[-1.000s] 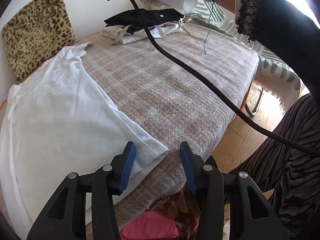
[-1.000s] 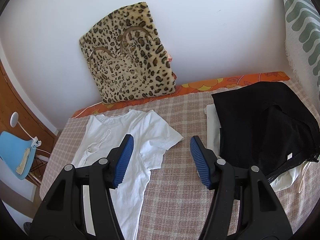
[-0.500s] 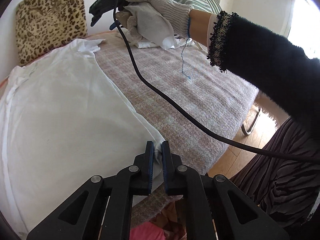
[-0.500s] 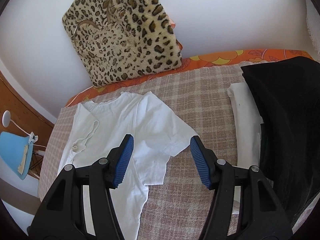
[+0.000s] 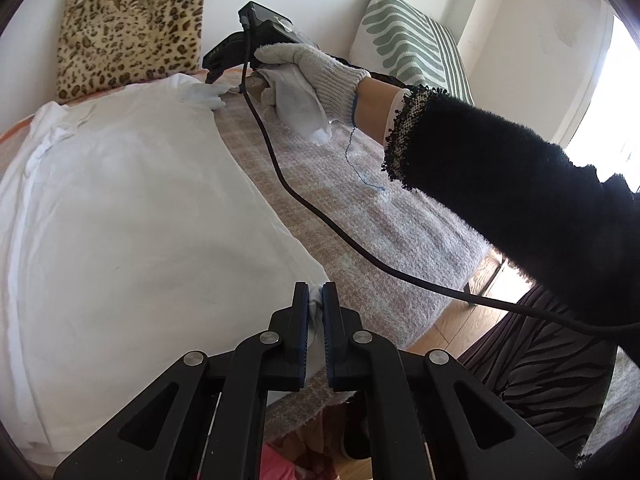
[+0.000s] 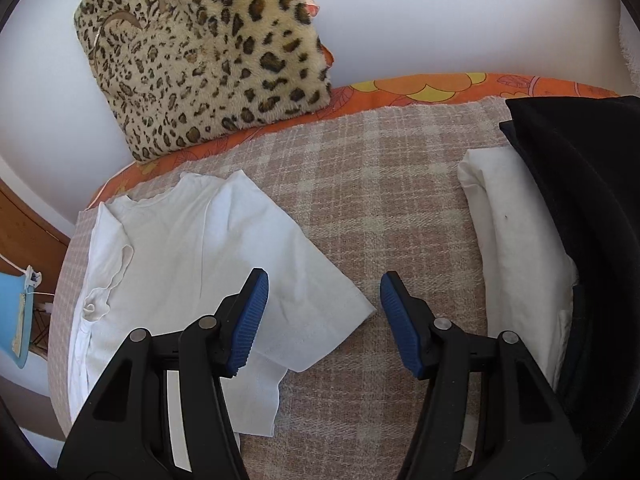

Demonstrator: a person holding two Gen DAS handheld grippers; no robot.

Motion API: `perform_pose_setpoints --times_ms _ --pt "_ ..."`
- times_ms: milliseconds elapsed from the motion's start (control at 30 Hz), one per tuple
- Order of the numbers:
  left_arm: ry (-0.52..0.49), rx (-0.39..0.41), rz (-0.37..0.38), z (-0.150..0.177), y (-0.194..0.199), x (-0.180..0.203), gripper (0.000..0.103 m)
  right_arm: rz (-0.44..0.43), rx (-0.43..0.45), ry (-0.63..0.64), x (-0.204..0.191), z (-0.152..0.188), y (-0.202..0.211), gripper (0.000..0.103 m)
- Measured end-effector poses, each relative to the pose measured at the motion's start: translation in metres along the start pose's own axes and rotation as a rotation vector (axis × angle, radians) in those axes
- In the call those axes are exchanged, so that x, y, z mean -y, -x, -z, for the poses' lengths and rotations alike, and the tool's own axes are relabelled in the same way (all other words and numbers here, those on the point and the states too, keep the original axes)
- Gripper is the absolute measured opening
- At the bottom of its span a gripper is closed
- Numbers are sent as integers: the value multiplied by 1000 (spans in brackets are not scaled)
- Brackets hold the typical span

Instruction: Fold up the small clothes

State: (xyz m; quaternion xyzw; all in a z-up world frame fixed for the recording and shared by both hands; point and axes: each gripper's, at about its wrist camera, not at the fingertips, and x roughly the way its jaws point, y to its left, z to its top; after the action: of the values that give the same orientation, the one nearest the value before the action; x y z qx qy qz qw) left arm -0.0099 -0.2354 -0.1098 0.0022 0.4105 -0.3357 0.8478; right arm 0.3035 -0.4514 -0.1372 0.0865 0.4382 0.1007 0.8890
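A white T-shirt lies flat on the checked blanket of the bed. My left gripper is shut on the shirt's near bottom corner at the bed's edge, with white cloth pinched between its blue pads. In the right wrist view the same T-shirt shows its collar end and one sleeve. My right gripper hangs open just above that sleeve's hem, nothing between its fingers. In the left wrist view a gloved hand holds the right gripper over the sleeve, a black cable trailing from it.
A leopard-print cushion leans on the wall at the bed's head. Folded white cloth and black clothes lie to the right. A green striped pillow stands at the far end. A black sleeve crosses the bed; wooden floor lies beyond the edge.
My left gripper closed on the T-shirt's bottom corner and lifted it slightly. The right gripper came down and forward from above the bed toward the shirt's sleeve, still open.
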Motion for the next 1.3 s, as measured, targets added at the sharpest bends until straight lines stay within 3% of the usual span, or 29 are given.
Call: perform_pose_setpoints --times_ms 100,167,233,300,567,767,1000,1300 --pt "29 5 14 0 2 -3 5 77 17 63 -10 2 -5 54" --pt "31 15 13 1 5 -2 5 101 27 78 -14 2 -5 41" --pt "37 21 15 1 7 -2 5 105 31 79 -16 2 -5 15" --pt "45 29 16 2 9 -4 5 78 31 53 -14 1 -5 9" --pt "117 91 33 5 21 -16 5 -51 62 -96 -3 -9 7 6" --pt "156 127 35 8 33 -29 5 -99 96 -126 -13 -16 25 6" --pt "187 150 35 17 39 -38 4 -104 100 -122 -28 -26 34 5" --pt "228 189 41 30 47 -47 4 -49 103 -47 -63 -47 47 5"
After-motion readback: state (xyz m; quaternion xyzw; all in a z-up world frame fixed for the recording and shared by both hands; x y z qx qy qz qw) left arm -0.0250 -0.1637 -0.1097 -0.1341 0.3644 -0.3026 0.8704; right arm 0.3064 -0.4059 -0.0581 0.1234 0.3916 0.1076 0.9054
